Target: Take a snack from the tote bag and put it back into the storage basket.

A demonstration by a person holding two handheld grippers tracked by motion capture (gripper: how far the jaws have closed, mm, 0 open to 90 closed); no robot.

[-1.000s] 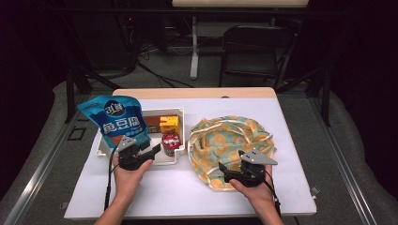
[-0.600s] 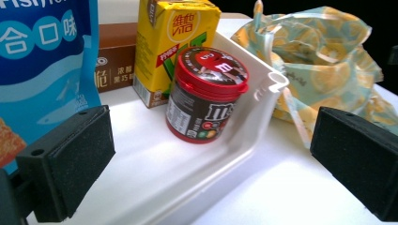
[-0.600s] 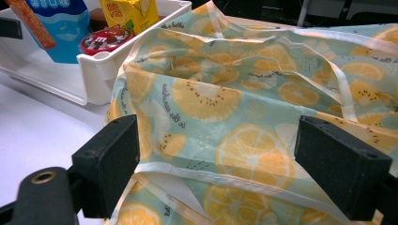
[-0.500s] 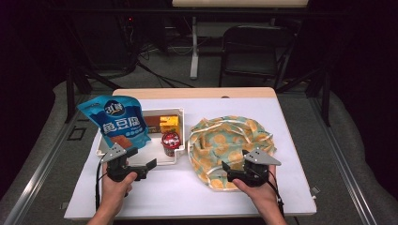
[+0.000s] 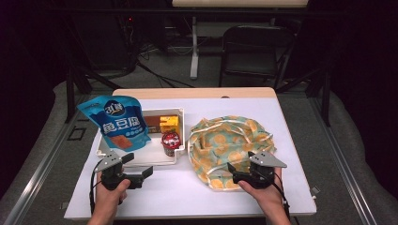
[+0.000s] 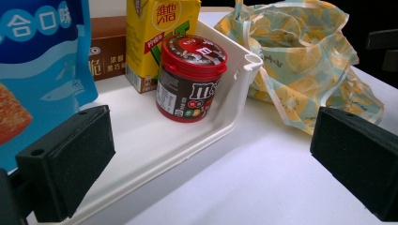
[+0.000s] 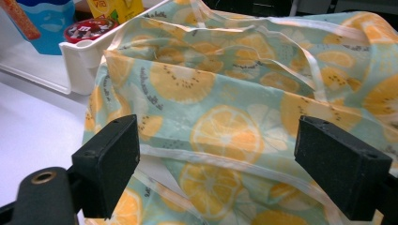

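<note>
Left side first: blue snack pouch (image 5: 121,123) leaned at the left end of the white tray (image 5: 141,159), partly over its edge. Left gripper (image 5: 143,171) sat on the table just in front of the tray, jaws wide apart, nothing between them. Its own view looked straight at the red-lidded M&M's tub (image 6: 190,77) in the tray's near right corner, with the yellow drink carton (image 6: 157,33) and a brown box (image 6: 107,47) behind it.

Right of the tray: lemon-print bag (image 5: 230,147) lay crumpled flat on the table, touching the tray's right wall. Right gripper (image 5: 232,169) was at the bag's near edge, jaws also fully apart, empty; a white-trimmed hem (image 7: 220,161) ran across between the pads, but no contact was made.

My read: this was the approach stage of packing the tray items into the bag. Neither tool had hold of anything.

Next move likely needs the right gripper to drop onto that hem and pinch it, lifting to open the mouth. The left then has to go for the tub. Risk: thin fabric slipping, or pinching both layers shut.
</note>
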